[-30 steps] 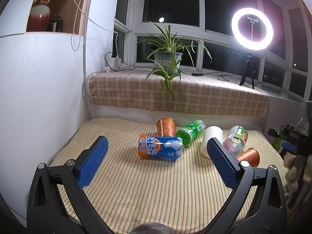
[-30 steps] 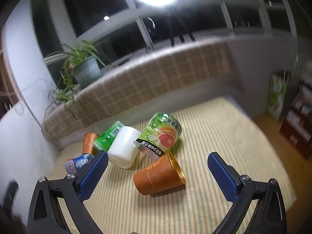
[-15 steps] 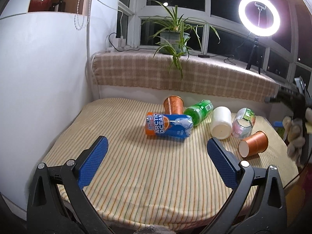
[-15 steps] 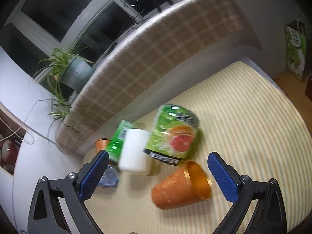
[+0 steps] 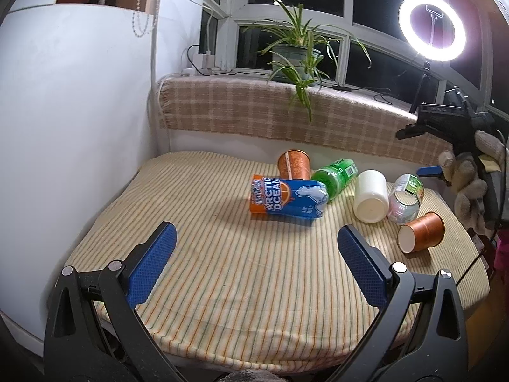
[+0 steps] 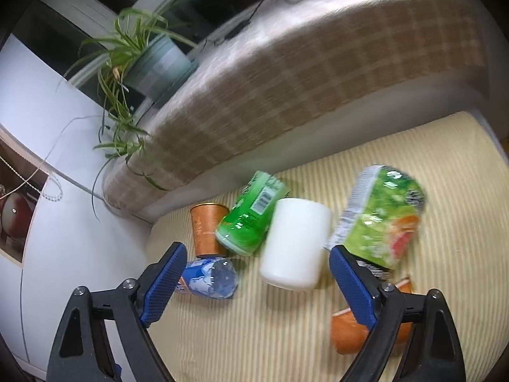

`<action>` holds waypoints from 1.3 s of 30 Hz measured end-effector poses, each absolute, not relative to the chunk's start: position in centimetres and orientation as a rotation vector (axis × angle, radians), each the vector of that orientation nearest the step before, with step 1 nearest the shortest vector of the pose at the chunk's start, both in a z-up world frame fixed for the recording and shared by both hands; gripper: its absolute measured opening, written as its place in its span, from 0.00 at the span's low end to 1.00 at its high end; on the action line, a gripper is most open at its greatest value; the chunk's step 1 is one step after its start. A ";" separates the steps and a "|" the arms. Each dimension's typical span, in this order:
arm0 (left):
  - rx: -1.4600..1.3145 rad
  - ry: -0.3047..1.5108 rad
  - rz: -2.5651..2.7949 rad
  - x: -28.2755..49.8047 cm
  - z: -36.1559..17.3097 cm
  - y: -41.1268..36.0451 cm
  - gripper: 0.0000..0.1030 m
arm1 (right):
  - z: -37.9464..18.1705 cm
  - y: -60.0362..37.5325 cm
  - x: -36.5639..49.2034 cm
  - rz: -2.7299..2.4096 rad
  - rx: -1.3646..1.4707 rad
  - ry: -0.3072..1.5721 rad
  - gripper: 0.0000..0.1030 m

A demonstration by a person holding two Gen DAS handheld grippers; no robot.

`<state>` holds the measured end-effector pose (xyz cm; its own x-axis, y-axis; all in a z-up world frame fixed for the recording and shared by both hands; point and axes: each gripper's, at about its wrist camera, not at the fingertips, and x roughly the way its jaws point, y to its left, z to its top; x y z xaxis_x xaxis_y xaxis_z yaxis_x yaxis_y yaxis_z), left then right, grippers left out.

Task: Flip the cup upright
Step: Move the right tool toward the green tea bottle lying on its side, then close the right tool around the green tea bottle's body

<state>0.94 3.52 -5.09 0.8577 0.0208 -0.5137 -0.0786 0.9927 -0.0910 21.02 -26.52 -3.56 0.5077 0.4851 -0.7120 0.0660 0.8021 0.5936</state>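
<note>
Several cups and bottles lie on the striped mat (image 5: 222, 270). An orange cup (image 5: 421, 232) lies on its side at the right, partly hidden behind a finger (image 6: 353, 286) in the right wrist view, where the orange cup (image 6: 346, 334) shows low. A white cup (image 5: 370, 195) also lies on its side. My right gripper (image 6: 257, 254) is open, the white cup (image 6: 296, 242) just ahead between its fingers. My left gripper (image 5: 256, 238) hangs open over bare mat, well short of the cups.
A blue Arctic Ocean bottle (image 5: 288, 199), a green bottle (image 5: 334, 176), a green-labelled clear cup (image 5: 407, 199) and a second orange cup (image 5: 293, 168) crowd the back. A gloved hand (image 5: 470, 184) is at the right. A checked sill (image 5: 286, 111) with a plant (image 5: 296, 54) stands behind.
The right gripper swung left and dropped closer to the cups; the white cup now sits between its fingers and the orange cup slid behind the right finger. The left gripper pulled back and higher.
</note>
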 end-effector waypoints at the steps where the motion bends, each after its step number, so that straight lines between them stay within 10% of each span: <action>1: -0.114 0.538 0.055 0.8 -5.2 3.7 1.00 | -4.0 -26.0 21.7 0.282 0.642 1.046 0.87; 39: -0.319 0.546 0.129 -1.3 -8.9 19.3 1.00 | -11.6 -13.9 32.7 -0.254 0.705 1.241 0.62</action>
<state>-1.32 19.33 -8.89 0.8482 0.0361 -0.5285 -0.2040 0.9430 -0.2630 32.71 -13.87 -11.56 0.3287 0.1920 -0.9247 0.5398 0.7652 0.3508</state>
